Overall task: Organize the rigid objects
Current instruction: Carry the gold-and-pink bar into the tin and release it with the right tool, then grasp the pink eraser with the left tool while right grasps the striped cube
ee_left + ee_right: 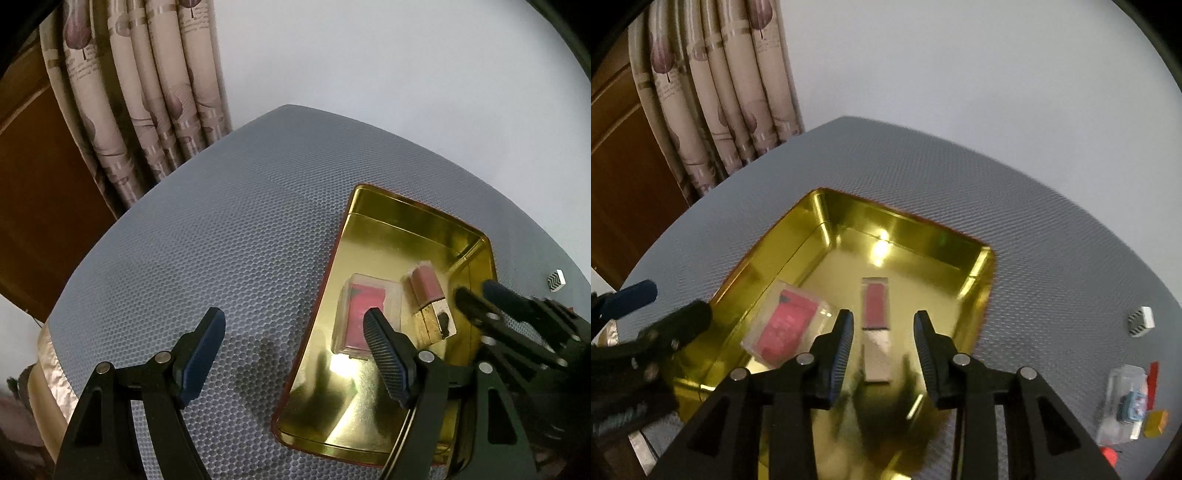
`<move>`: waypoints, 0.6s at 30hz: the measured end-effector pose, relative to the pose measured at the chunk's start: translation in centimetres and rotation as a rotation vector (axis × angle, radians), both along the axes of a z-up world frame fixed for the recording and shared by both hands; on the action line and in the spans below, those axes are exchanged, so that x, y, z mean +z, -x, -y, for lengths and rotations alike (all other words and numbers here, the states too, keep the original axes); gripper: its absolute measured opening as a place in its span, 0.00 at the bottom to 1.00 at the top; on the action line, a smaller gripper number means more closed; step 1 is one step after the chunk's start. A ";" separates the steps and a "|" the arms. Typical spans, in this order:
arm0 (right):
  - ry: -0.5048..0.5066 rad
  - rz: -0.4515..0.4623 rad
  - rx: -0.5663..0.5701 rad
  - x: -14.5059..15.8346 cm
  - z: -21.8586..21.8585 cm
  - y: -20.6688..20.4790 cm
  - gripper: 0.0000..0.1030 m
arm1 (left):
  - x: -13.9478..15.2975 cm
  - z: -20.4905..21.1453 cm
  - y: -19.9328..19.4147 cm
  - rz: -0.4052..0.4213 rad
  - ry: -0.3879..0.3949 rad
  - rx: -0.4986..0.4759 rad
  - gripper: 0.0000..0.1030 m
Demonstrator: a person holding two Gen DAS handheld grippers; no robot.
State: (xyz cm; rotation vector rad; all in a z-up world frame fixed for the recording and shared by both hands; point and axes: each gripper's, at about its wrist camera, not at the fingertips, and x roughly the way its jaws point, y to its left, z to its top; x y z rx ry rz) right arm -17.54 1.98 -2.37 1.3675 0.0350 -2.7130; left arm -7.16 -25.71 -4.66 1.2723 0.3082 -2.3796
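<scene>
Tilting steeply down over the gold tin (pixel 979 273), the right gripper (pixel 883 332) stands released, the lipstick (pixel 876 328) lying just below between its fingers; the left gripper (pixel 295 332), spread and empty, hovers beside it over the tabletop (pixel 221 240).

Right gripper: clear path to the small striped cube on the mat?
Probably yes. The striped cube sits alone on the mat, right of the tin; the right gripper is open and empty.
</scene>
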 end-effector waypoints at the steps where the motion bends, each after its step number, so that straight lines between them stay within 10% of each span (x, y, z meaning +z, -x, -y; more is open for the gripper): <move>1: -0.001 -0.006 -0.009 0.3 -0.5 -0.5 0.33 | 0.0 0.0 0.0 0.000 0.003 -0.002 0.72; 18: -0.019 -0.021 -0.361 0.4 -17.7 -10.3 0.33 | 0.4 -0.8 -0.1 0.001 0.063 -0.053 0.72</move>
